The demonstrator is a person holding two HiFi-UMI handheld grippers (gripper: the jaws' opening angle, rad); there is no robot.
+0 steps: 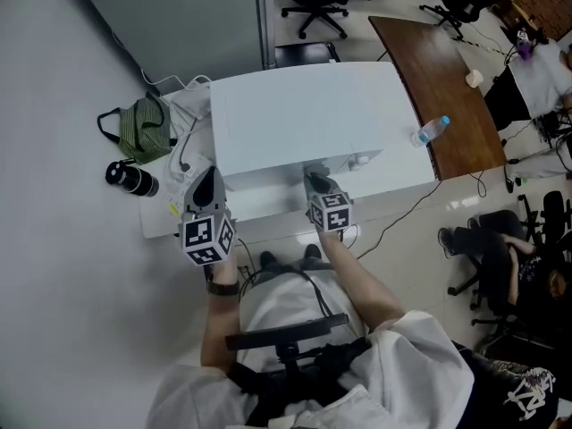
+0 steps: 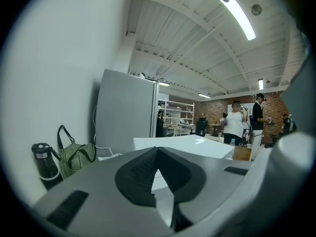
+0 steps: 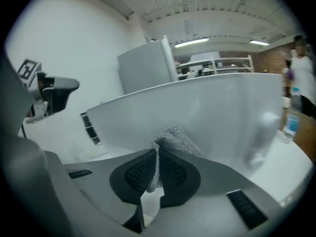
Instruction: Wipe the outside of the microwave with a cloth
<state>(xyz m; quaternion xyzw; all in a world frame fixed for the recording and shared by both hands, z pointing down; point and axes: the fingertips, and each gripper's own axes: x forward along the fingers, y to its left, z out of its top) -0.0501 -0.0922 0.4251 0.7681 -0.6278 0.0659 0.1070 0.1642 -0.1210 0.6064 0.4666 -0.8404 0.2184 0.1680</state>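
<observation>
The white microwave (image 1: 304, 119) stands on a white table (image 1: 161, 222); its front face fills the right gripper view (image 3: 197, 110). My right gripper (image 1: 318, 186) is at the front face near the middle, shut on a grey cloth (image 3: 174, 137) that pokes out past the jaws (image 3: 157, 154) and sits close against the microwave. My left gripper (image 1: 207, 193) hovers by the microwave's left front corner with its jaws together and nothing between them (image 2: 157, 151). In the left gripper view the microwave's top (image 2: 187, 144) lies beyond the jaws.
A green striped bag (image 1: 147, 128) and a black bottle (image 1: 130, 179) sit left of the microwave, with cables between. A grey cabinet (image 1: 179, 16) stands behind. A wooden table (image 1: 447, 88) with a water bottle (image 1: 431, 130) is to the right, office chairs beyond.
</observation>
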